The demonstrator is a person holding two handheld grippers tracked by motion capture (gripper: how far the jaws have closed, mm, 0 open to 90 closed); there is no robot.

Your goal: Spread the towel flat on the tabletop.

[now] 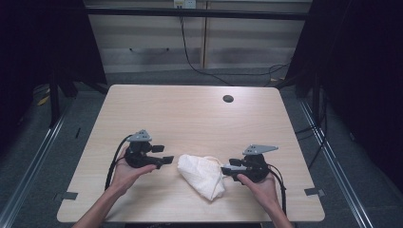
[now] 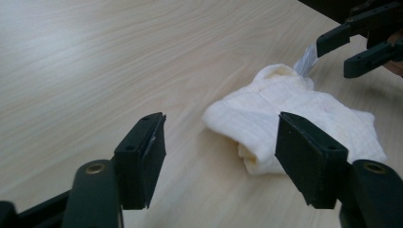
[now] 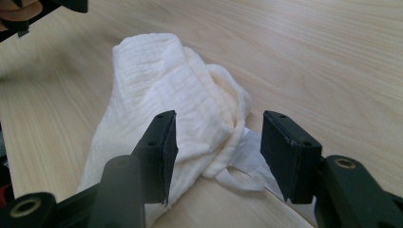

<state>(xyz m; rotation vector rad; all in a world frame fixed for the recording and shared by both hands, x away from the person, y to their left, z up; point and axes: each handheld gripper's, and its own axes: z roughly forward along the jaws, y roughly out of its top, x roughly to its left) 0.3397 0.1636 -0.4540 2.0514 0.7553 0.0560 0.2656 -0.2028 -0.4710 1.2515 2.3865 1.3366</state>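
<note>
No legible text, label or number anywhere, as far as visible

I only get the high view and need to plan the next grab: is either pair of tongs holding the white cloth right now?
Observer: No. In the right gripper view the right tongs stand open, pads off the white cloth.
Operator: What lies between them?
Observer: A thin white tag or strip sticking out of the cloth's bunched end.
Operator: And the left side?
Observer: The left tongs are open too, over the table; the cloth's rolled end lies just ahead, nearer the one jaw, untouched.
</note>
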